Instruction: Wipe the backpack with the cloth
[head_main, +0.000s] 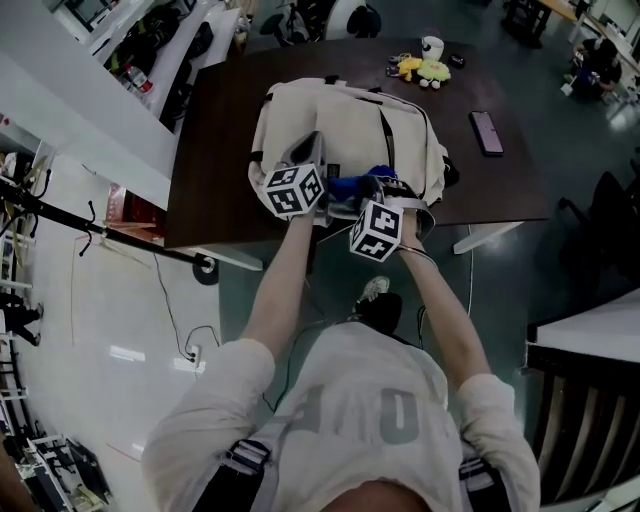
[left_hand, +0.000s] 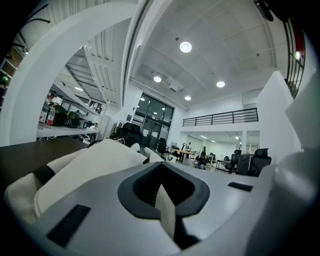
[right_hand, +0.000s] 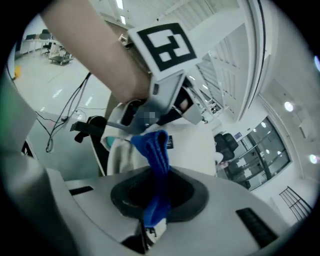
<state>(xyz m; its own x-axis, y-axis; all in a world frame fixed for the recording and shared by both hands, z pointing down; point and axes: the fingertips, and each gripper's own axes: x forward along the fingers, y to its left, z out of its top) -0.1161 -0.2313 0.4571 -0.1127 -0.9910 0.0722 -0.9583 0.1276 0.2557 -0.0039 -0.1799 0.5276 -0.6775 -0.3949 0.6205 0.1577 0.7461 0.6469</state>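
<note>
Backpack (head_main: 345, 130): cream fabric with black straps and trim, lying flat on the dark worktop (head_main: 215, 150). Its lower end is at the near edge and its top points toward the far edge. What is inside it cannot be seen.

Cloth (head_main: 350, 185): blue and bunched into a narrow fold, with a small white tag at its lower end. It sits at the near end of the backpack, between the two claws.

Right claw (head_main: 362, 196): clamped on the cloth. The right gripper view shows the blue fold pinched between the jaws and standing up out of them.

Left claw (head_main: 310, 150): closed on a thin fold of cream backpack fabric, which shows edge-on between the jaws in the left gripper view. It rests on the near left part of the backpack.

Arms: both bare forearms (head_main: 285, 280) reach forward over the near edge, wrists close together and marker cubes side by side.

Also on the worktop:
- Phone (head_main: 487, 132), near the right edge and apart from the backpack.
- Yellow plush toy (head_main: 425, 69) and white cup (head_main: 432, 47), by the far edge.
</note>
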